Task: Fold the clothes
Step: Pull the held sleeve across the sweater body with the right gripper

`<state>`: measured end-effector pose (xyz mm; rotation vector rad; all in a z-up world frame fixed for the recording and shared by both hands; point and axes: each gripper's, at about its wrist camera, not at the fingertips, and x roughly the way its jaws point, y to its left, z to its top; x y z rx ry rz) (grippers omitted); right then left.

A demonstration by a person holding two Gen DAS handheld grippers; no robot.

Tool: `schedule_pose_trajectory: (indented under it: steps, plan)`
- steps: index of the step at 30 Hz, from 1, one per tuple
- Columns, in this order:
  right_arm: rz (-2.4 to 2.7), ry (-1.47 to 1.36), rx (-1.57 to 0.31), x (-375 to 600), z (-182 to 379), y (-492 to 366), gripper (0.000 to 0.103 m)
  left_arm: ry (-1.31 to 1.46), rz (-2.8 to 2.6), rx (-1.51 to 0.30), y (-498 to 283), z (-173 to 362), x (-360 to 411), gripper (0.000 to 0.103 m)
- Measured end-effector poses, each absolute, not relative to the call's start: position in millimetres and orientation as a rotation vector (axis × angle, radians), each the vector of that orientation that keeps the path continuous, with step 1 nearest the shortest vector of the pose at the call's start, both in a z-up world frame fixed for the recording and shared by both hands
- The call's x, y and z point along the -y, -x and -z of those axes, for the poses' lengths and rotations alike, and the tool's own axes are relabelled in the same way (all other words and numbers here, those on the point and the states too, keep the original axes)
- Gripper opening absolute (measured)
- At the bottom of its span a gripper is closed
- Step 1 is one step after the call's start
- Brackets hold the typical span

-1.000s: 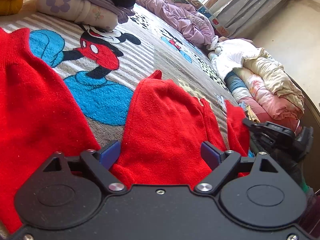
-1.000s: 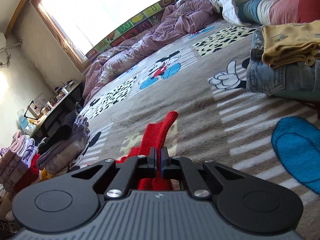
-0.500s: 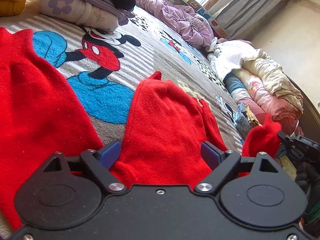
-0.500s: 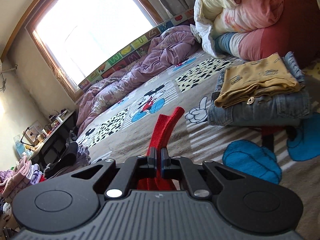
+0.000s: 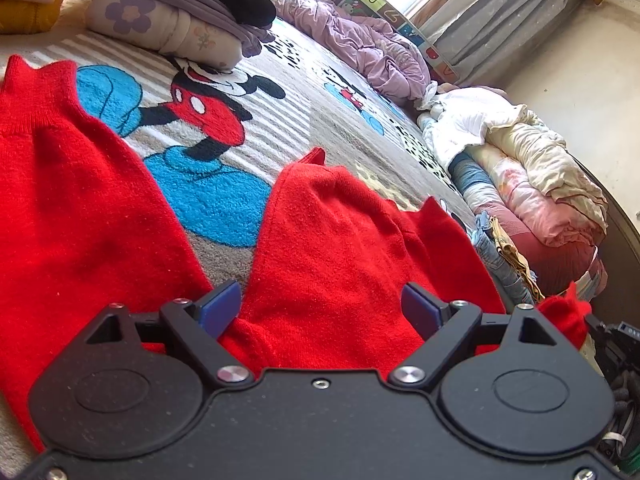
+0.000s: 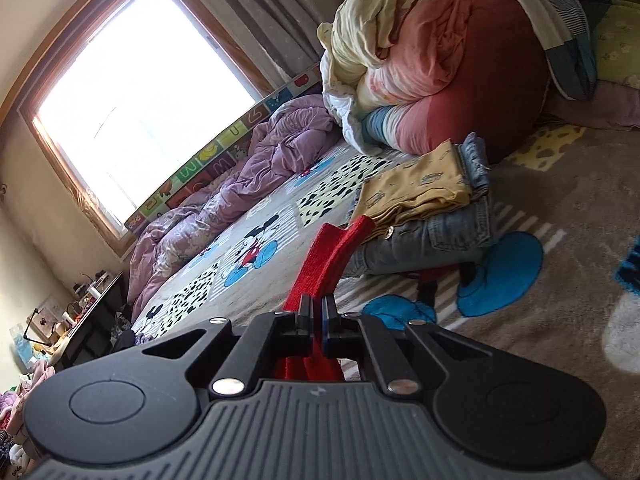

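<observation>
A red knitted garment (image 5: 332, 240) lies spread on the cartoon-print blanket (image 5: 304, 112), in two long parts with a cuffed end (image 5: 36, 88) at the far left. My left gripper (image 5: 320, 306) is open just above the nearer part, its blue pads standing either side of the fabric without pressing it. My right gripper (image 6: 317, 312) is shut on a ribbed red edge (image 6: 332, 256) of the same garment, which sticks up in front of the closed jaws, lifted off the blanket. In the left wrist view that gripper (image 5: 612, 340) shows at the lower right with a red tuft (image 5: 564, 316).
Folded jeans with a yellow garment on top (image 6: 432, 216) lie just right of the lifted edge. Behind them is a heap of rolled bedding (image 6: 432, 52). A purple quilt (image 6: 248, 184) lies under the window. Folded clothes (image 5: 168, 20) sit at the blanket's far left.
My right gripper has carried the red edge up and rightward, towards the jeans stack; in the left wrist view it slid to the lower right corner. The left gripper has not moved.
</observation>
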<state>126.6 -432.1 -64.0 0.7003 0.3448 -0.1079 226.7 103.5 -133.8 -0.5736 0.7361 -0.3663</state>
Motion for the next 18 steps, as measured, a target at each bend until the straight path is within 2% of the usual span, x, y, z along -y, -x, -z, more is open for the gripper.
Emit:
schedule_pose_trajectory:
  steps: [12,18]
  plan:
    - [0.207,-0.744,-0.362,461.1,85.3,-87.3,0.006,0.570,0.352,-0.723,-223.0,131.4,-101.0,0.088]
    - [0.215,-0.712,-0.395,463.6,90.3,-97.0,0.006,0.562,0.369,-0.694,-216.8,124.8,-98.0,0.088]
